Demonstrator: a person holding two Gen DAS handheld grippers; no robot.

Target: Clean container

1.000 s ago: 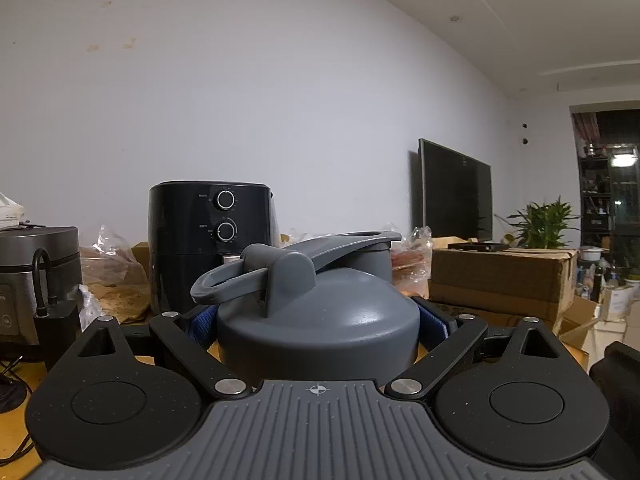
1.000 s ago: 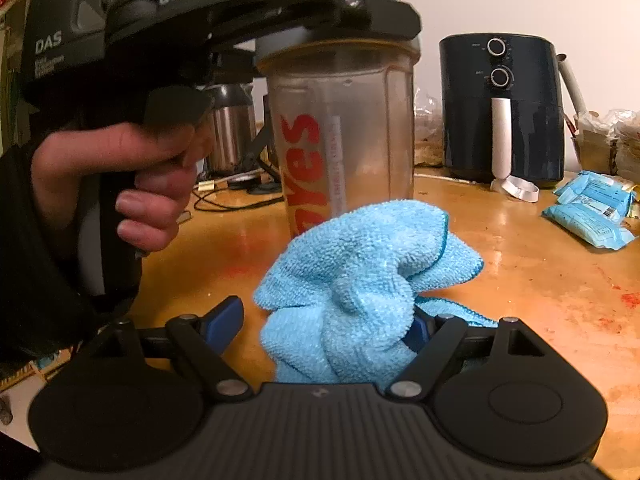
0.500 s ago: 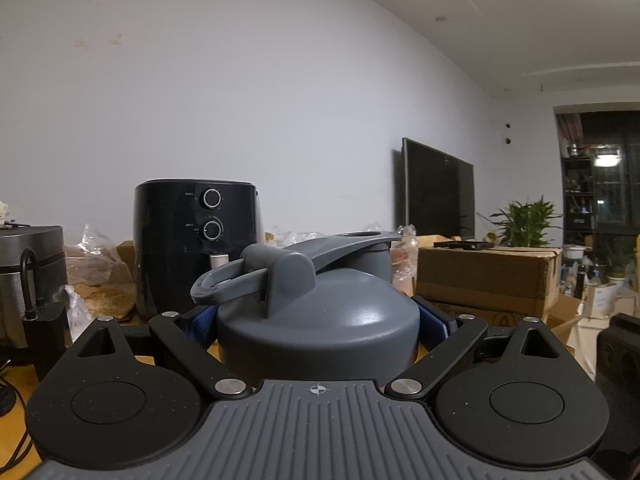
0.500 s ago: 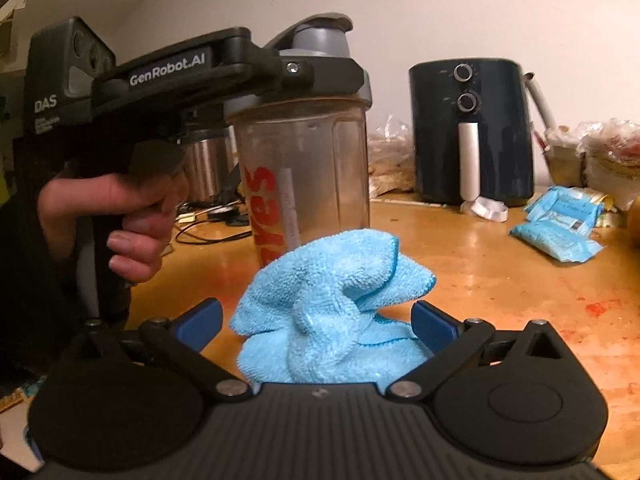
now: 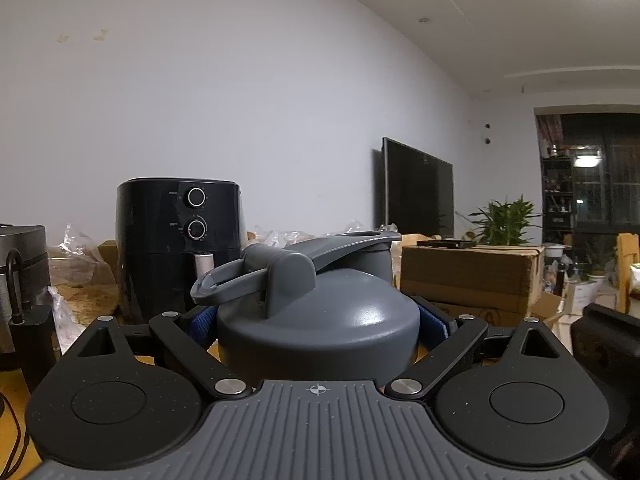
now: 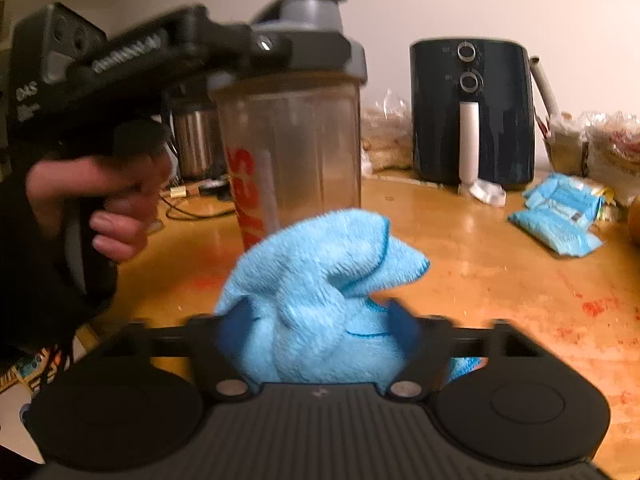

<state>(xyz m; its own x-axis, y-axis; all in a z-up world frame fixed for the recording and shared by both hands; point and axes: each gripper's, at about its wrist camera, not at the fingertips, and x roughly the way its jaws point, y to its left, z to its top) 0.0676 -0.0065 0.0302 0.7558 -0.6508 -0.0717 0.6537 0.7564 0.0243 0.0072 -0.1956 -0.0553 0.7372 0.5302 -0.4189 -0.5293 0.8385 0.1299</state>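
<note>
While the left tool (image 5: 318, 320) clamps its grey lid, the clear red-lettered shaker (image 6: 292, 152) stands upright, right tool (image 6: 316, 320) closing on a blue cloth (image 6: 320, 280).

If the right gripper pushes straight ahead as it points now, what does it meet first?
Probably the shaker bottle, low on its clear wall, just beyond the blue cloth that the right gripper pinches; depth is uncertain.

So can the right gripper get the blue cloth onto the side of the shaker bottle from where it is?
Probably yes. The right gripper has just been closing on the blue cloth, and the shaker bottle stands just beyond it, held at the lid by the left gripper; nothing lies between them.
</note>
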